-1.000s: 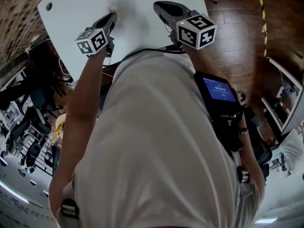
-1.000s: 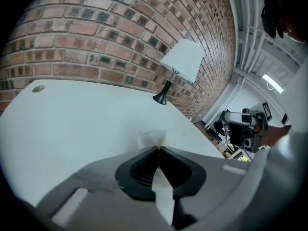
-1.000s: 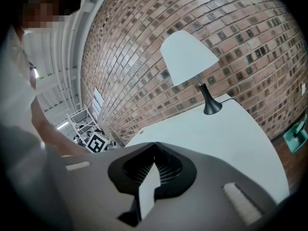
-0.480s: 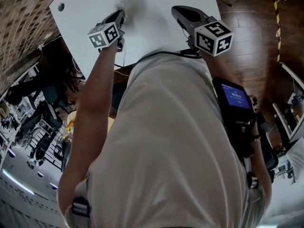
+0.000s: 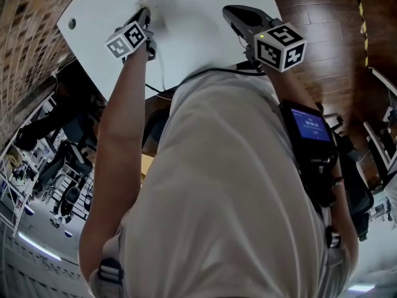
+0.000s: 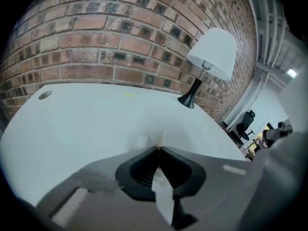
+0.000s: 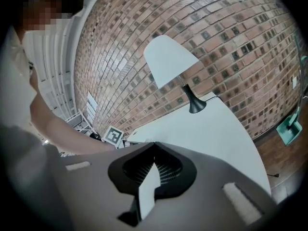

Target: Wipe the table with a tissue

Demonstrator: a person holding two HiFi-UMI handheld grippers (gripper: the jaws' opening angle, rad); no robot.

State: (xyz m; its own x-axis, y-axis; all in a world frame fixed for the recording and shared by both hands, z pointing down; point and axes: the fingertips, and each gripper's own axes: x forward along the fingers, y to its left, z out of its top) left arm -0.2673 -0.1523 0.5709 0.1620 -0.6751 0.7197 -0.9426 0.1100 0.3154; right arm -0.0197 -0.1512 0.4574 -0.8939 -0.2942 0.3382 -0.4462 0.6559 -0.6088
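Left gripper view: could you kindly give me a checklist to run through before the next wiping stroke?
1. Tissue gripped: ok. The left hand-held gripper has its jaws closed on the tissue, which shows just past the tips.
2. Tissue pressed on the table: cannot tell. The tips sit low over it.
3. Path ahead free: ok. The lamp stands off at the far right edge.
4. Right hand-held gripper out of the way: ok. Its jaws are together with nothing between them, and it is off to the right.
5. Dirt left to wipe: cannot tell.
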